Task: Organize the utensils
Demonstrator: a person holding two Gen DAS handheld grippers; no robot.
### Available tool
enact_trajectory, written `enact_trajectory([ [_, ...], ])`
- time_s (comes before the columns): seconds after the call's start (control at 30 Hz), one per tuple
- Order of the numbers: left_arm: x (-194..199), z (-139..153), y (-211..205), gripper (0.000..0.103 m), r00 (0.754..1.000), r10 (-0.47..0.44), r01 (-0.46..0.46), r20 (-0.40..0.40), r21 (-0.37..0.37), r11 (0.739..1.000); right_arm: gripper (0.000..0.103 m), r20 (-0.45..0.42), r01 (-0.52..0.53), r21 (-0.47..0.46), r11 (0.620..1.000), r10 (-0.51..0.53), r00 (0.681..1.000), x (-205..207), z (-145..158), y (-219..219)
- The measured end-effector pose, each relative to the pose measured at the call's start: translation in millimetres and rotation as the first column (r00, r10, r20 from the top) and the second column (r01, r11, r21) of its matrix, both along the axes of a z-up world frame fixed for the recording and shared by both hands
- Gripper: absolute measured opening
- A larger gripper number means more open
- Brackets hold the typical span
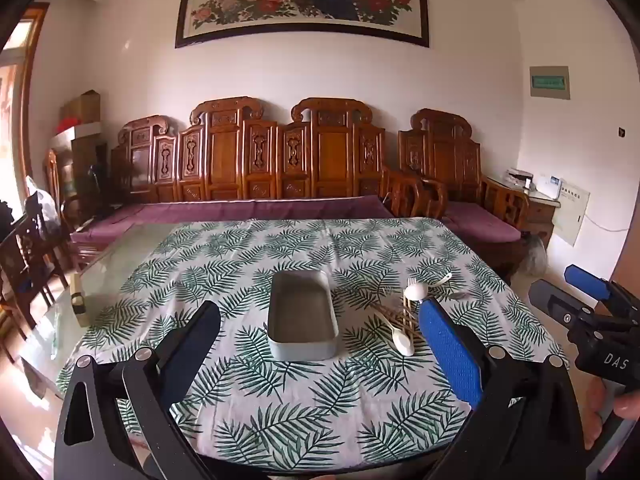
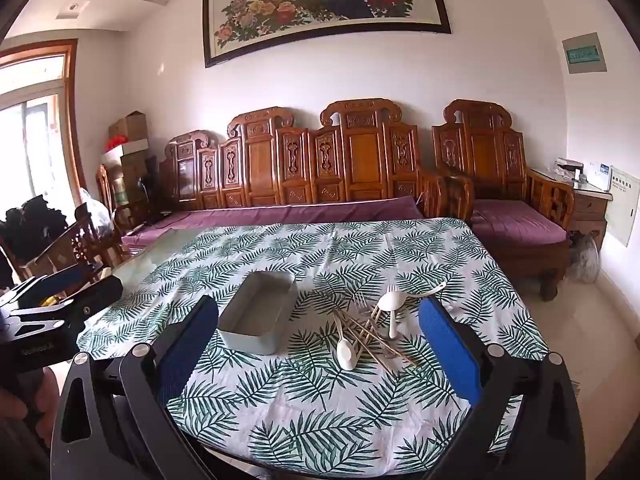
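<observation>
A grey rectangular tin [image 1: 302, 316] [image 2: 258, 318] stands empty on the leaf-print tablecloth [image 1: 304, 400] [image 2: 320, 400]. Right of it lies a loose heap of utensils [image 1: 404, 316] [image 2: 370, 330]: white plastic spoons [image 2: 346, 350], wooden chopsticks [image 2: 378, 346] and metal forks [image 2: 360, 302]. My left gripper [image 1: 320, 344] hovers open above the near part of the table, with the tin beyond its fingers. My right gripper [image 2: 318, 344] is open too, nothing between its blue pads, and the heap lies beyond it. Each gripper shows at the edge of the other's view: the right gripper [image 1: 576, 300], the left gripper [image 2: 76, 284].
A carved wooden sofa [image 2: 320, 168] with purple cushions runs behind the table. Bare glass tabletop [image 1: 120, 256] shows left of the cloth, with a small tan object [image 1: 78, 300] at its left edge. Wooden chairs [image 1: 28, 248] stand at the left, a side cabinet [image 2: 588, 208] at the right.
</observation>
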State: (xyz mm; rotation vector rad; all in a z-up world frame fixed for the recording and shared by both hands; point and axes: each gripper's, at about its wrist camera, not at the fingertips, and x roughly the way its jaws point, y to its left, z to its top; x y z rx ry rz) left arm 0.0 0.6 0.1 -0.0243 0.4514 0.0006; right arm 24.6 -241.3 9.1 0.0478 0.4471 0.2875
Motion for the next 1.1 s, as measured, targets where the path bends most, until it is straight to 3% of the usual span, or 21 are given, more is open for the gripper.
enact_trajectory([
  [1.1, -5, 9, -7, 0.096, 1.000, -0.011, 0.011, 0.018, 0.006, 1.000, 0.101, -0.006, 0.000, 0.006, 1.000, 0.000, 1.000, 0, -2, -1],
])
